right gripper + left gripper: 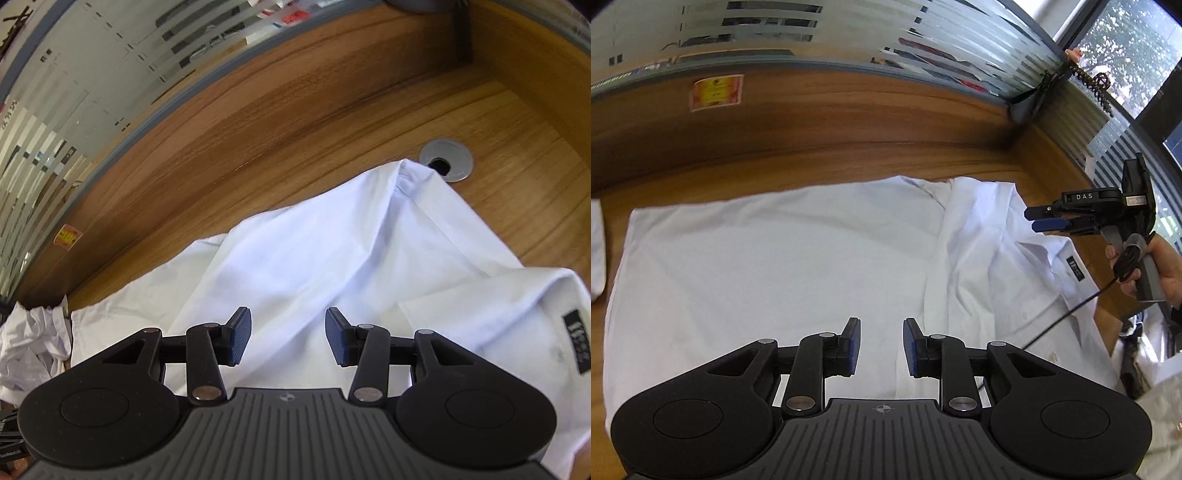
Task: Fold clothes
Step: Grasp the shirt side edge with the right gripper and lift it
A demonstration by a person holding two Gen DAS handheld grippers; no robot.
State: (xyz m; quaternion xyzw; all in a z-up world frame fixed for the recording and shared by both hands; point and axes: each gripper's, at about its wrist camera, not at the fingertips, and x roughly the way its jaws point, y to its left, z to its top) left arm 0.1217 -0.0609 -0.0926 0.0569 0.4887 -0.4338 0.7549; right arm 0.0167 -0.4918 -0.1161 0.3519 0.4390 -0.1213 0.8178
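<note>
Across the wooden surface [812, 155] a white shirt [775, 258] lay spread, its body flat toward nine o'clock in the left wrist view and one side already turned over toward three o'clock. That flap rose to a peak near a metal cable port [447, 162] at one o'clock in the right wrist view. By my judgement the folding was only begun: creases and the collar end remained loose. Frosted striped glass [960, 44] and a window closed the room behind. A crumpled white cloth [29, 350] sat at nine o'clock. The left gripper [881, 345] and right gripper [288, 334] both stood open, holding nothing, above the shirt.
</note>
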